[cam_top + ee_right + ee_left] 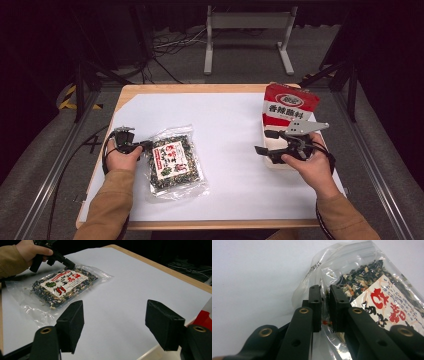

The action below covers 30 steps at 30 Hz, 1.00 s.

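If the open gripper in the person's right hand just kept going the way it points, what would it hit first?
Probably the clear snack packet, past bare white table; the right gripper points toward it with nothing between, though depth is uncertain.

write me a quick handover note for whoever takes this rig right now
Left gripper: shut on the edge of the clear snack bag, which lies flat on the white sheet.
Right gripper: open, holding nothing, beside the white tray with the red packet in it.
Done: bag gripped.
Left: lifting and moving it, probably to the tray.
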Available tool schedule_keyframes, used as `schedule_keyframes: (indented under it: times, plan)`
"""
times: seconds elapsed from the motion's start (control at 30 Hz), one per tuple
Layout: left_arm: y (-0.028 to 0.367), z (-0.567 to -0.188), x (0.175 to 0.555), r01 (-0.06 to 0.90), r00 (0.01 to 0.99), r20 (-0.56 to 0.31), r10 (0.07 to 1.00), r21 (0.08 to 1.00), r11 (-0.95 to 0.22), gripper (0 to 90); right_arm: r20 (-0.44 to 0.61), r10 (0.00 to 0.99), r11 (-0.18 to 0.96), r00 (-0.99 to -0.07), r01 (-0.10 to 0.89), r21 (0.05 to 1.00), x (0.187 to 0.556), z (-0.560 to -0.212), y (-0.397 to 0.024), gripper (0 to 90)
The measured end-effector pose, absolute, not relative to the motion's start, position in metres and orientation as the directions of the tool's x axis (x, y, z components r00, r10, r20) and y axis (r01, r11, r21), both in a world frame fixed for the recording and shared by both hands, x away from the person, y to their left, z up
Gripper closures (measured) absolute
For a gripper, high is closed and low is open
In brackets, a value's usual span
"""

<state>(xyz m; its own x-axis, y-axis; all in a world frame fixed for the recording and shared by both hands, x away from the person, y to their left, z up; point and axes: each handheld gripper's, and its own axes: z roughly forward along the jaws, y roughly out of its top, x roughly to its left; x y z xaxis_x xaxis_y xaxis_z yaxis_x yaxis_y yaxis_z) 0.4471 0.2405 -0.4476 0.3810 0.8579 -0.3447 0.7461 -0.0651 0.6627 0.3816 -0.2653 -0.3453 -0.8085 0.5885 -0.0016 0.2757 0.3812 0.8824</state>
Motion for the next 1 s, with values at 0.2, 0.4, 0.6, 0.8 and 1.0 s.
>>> schedule_keyframes:
  times: [0.2, 0.4, 0.6, 0.8, 1.0]
  plan:
    - [0.242, -0.430, 0.444, 0.694, 0.399, -0.342, 0.850, 0.720, -0.036, 81.8, 0.001, 0.597, 0.378, -0.802, 0.282, 0.882, 0.381, -0.346, -0.269, 31.4]
    - [0.246, -0.405, 0.434, 0.625, 0.429, -0.339, 0.837, 0.781, -0.004, 82.2, 0.001, 0.602, 0.374, -0.799, 0.283, 0.883, 0.380, -0.345, -0.269, 31.4]
    - [0.243, -0.381, 0.421, 0.548, 0.463, -0.299, 0.834, 0.836, -0.005, 82.5, -0.005, 0.600, 0.378, -0.800, 0.278, 0.883, 0.379, -0.344, -0.268, 31.5]
    - [0.236, -0.354, 0.404, 0.444, 0.523, -0.250, 0.815, 0.896, -0.011, 82.6, -0.007, 0.597, 0.378, -0.802, 0.274, 0.884, 0.379, -0.343, -0.267, 31.7]
    - [0.221, -0.327, 0.381, 0.323, 0.580, -0.154, 0.800, 0.945, -0.052, 82.7, -0.011, 0.589, 0.382, -0.808, 0.267, 0.885, 0.377, -0.341, -0.264, 31.7]
